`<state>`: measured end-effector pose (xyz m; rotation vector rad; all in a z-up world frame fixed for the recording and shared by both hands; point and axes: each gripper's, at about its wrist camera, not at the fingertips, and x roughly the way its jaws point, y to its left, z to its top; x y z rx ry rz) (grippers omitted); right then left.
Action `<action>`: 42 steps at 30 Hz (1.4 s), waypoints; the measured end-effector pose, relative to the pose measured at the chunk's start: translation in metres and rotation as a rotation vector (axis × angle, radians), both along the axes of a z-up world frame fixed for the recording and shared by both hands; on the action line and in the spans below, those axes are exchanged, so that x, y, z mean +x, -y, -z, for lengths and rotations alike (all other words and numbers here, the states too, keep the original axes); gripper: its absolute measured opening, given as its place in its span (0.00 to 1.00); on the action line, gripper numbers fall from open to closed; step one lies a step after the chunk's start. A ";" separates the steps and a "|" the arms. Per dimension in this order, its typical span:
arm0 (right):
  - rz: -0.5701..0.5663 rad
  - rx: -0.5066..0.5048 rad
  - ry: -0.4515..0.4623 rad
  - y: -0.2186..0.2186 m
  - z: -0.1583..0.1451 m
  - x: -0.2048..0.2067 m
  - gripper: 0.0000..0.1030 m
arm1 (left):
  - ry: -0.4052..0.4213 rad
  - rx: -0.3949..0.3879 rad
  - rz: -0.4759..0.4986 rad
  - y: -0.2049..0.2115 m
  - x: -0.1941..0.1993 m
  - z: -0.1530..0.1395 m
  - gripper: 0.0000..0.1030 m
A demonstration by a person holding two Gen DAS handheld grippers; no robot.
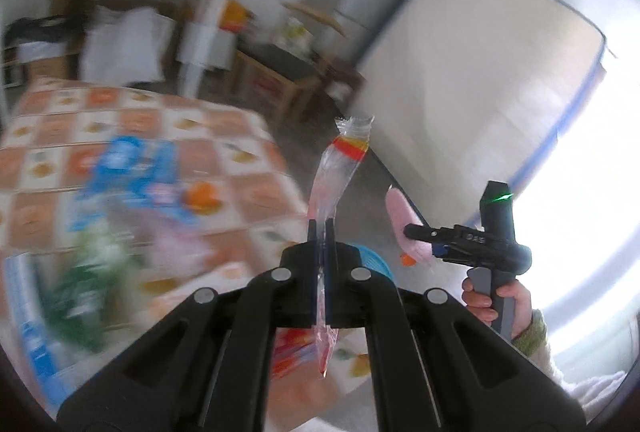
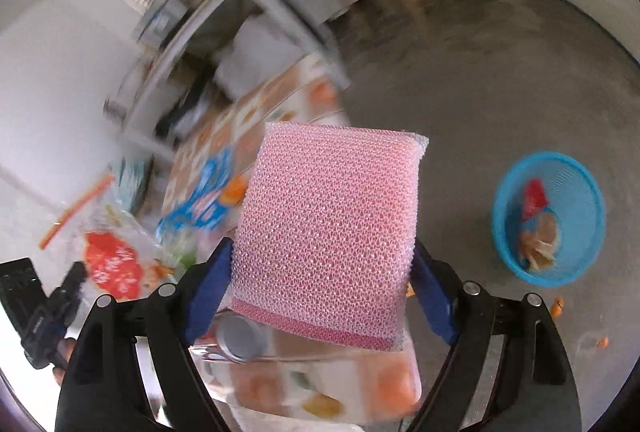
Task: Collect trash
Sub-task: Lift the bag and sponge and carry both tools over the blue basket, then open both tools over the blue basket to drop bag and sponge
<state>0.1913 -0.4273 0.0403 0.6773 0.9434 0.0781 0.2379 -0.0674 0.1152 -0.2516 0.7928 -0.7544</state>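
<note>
Grey concrete floor (image 2: pixel 460 103) of a lived-in room, white walls, a white shelf unit behind, all smeared by motion blur. At left, a desk (image 1: pixel 248 191) under a checked orange-and-white cloth, strewn with litter: a blue printed wrapper (image 1: pixel 132 167), something green, probably a crumpled packet, and a small orange scrap (image 1: pixel 202 196).

Down on the floor, well apart from the desk, a blue mesh basket (image 2: pixel 576 187), already holding a red wrapper and what looks like peel. Loose orange bits scattered on the concrete near it.

Left tool (image 1: pixel 320 228): clenched tight on a clear plastic sleeve with a red and yellow band (image 1: pixel 340 167), pinched mid-length so one end stands up past the tips and the other hangs below. Held clear of the desk, likely for carrying to the basket.

Right tool (image 2: pixel 324 264): spread wide, blue pads pressed on both side edges of a pink mesh scouring sponge (image 2: pixel 328 224), flat face turned toward the camera. Seen from the left wrist, the same sponge edge-on, lifted above the floor, with a bare hand (image 1: pixel 496 302) on the grey trigger handle. Wide grip suits the sponge's broad, soft body.
</note>
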 end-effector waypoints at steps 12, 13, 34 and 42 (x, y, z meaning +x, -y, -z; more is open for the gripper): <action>0.401 0.277 -0.154 0.158 0.126 -0.098 0.79 | -0.288 0.243 0.319 0.274 0.041 0.109 0.01; 0.423 0.301 -0.165 0.163 0.139 -0.099 0.79 | -0.310 0.265 0.330 0.294 0.044 0.122 0.01; 0.647 0.406 -0.248 0.263 0.291 -0.085 0.89 | -0.479 0.347 0.321 0.412 0.087 0.228 0.59; 0.652 0.324 -0.219 0.257 0.275 -0.123 0.89 | -0.357 0.244 0.358 0.364 0.055 0.144 0.60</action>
